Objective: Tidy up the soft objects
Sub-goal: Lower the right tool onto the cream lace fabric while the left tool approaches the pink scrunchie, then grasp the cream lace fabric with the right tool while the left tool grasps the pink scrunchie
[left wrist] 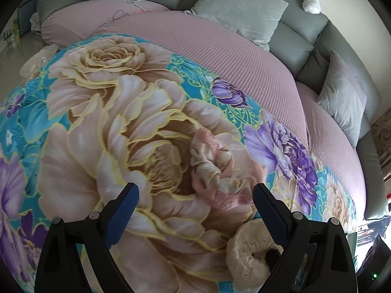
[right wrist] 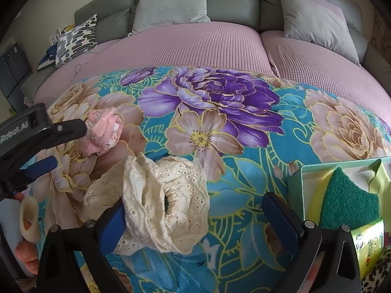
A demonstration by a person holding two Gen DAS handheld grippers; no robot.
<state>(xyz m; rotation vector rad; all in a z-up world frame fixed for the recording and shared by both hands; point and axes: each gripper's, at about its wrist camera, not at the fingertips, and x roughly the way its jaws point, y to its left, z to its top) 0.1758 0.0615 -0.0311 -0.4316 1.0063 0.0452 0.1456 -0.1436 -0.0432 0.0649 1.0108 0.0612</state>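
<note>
Right wrist: both tongs wide open above the floral blanket (right wrist: 244, 171).
Right tongs (right wrist: 195, 210) hold nothing, cream lace cloth (right wrist: 161, 200) touching the 9 o'clock finger; left tongs (left wrist: 195, 195) empty over pink cloth (left wrist: 212, 156).

Your black plastic left gripper (left wrist: 195, 202) and right gripper (right wrist: 195, 217) carry blue pads (left wrist: 122, 217), silver screws and white "Robot.AI" lettering.

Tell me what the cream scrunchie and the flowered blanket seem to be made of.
Cream scrunchie: probably cotton eyelet lace, matte, judging by its small punched holes and frayed edges. Flowered blanket: likely printed fleece or plush; its surface looks softly fuzzy and slightly sheeny.
</note>
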